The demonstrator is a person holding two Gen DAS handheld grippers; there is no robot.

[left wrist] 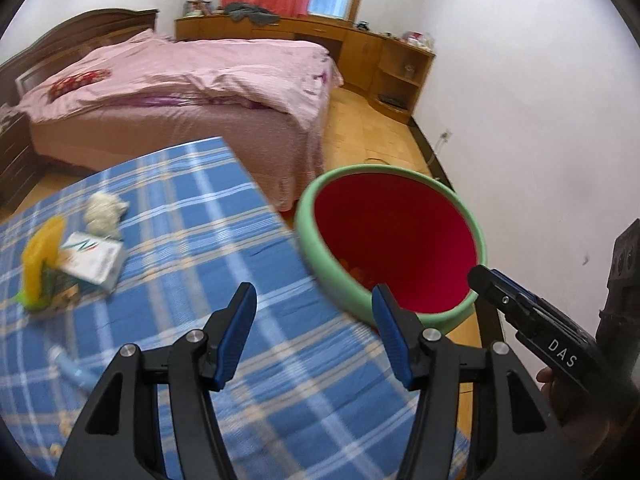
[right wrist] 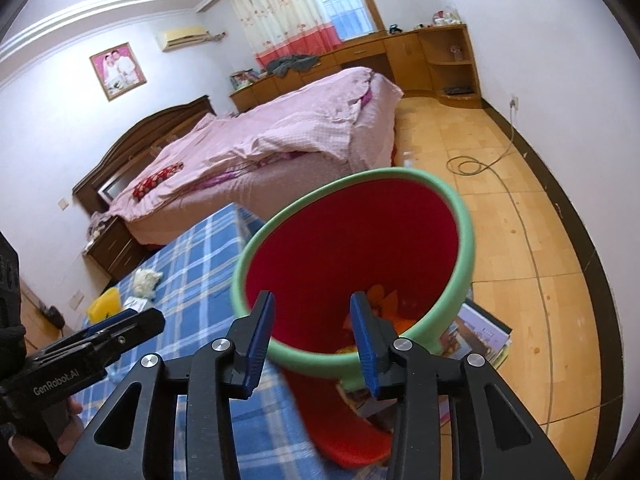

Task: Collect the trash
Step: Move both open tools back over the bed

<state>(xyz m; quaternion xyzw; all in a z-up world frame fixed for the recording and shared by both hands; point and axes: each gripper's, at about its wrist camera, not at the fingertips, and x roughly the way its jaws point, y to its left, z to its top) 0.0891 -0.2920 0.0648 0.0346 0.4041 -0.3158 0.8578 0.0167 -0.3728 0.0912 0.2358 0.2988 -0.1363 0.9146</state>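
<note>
A red bin with a green rim (left wrist: pixel 464 216) (right wrist: pixel 466 216) stands beside the blue plaid table (left wrist: pixel 192 240) (right wrist: pixel 192 264); orange scraps (right wrist: pixel 384 300) lie inside it. On the table lie a white crumpled tissue (left wrist: pixel 105 210) (right wrist: pixel 146 279), a yellow wrapper (left wrist: pixel 42 254) (right wrist: pixel 103 303), a small white carton (left wrist: pixel 94 262) and a blue tube (left wrist: pixel 70 368). My left gripper (left wrist: pixel 314 312) is open and empty above the table's near edge. My right gripper (right wrist: pixel 312 320) is open and empty, just above the bin's near rim.
A bed with a pink cover (left wrist: pixel 192 80) (right wrist: pixel 280 132) stands behind the table. Wooden cabinets (left wrist: pixel 360 48) line the far wall. A cable (right wrist: pixel 516 200) trails over the wood floor. Magazines (right wrist: pixel 476 336) lie under the bin.
</note>
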